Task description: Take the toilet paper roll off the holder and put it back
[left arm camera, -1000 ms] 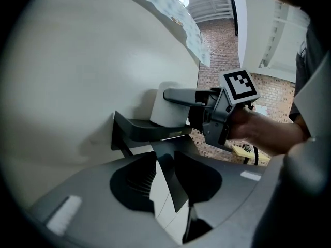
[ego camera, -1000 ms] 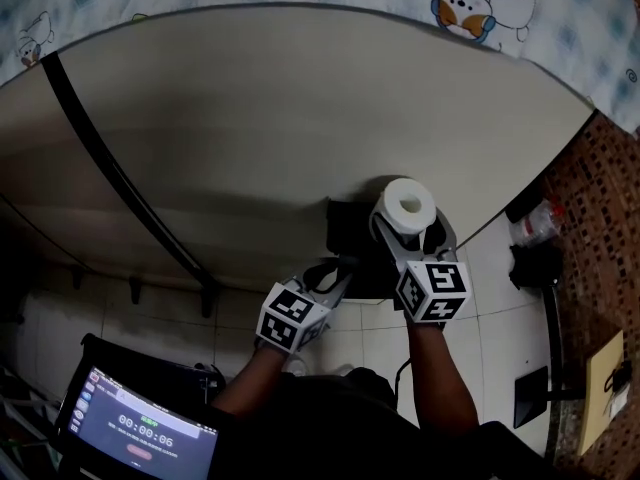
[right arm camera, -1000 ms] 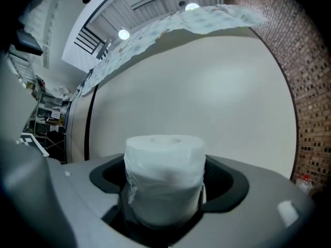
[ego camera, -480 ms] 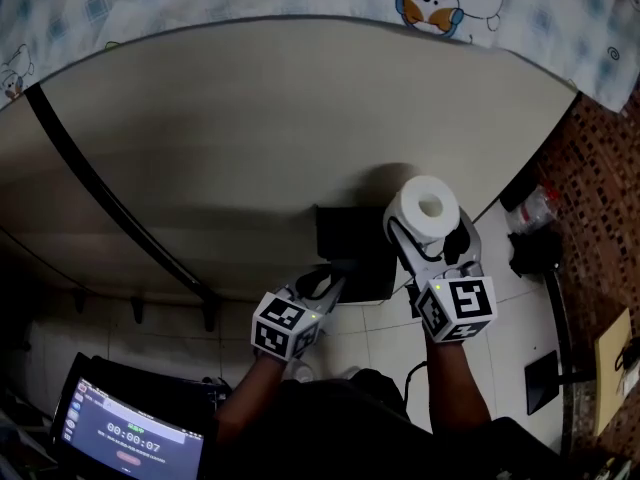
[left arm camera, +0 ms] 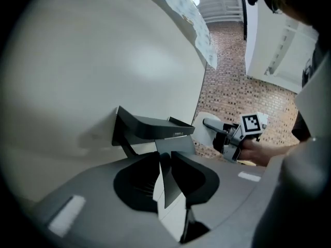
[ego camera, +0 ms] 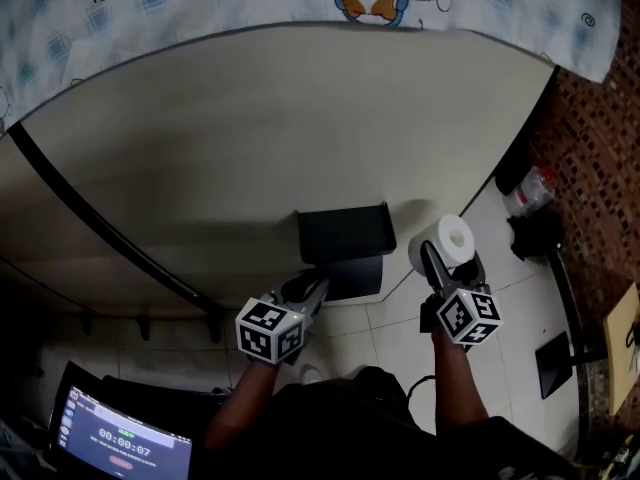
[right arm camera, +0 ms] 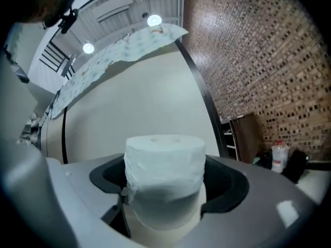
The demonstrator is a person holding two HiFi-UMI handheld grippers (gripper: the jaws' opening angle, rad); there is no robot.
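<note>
Grips roll [ego camera: 452, 236] in right gripper [ego camera: 448, 260], jaws wide, pads pressed on its sides. Holds it clear of holder [ego camera: 340, 230], off to right; a second ago held it right at holder. Keeps left gripper [ego camera: 318, 286] by holder's lower flap [ego camera: 352, 278] as before, jaws closing, narrow gap, nothing seen between.

the holder [ego camera: 340, 234] sits on the wall [ego camera: 240, 138] at mid-frame. just right of it, apart, the toilet paper roll [ego camera: 447, 238] stands between the right gripper's [ego camera: 446, 260] jaws. a screen [ego camera: 120, 440] lies lower left, a bottle [ego camera: 528, 192] far right.
</note>
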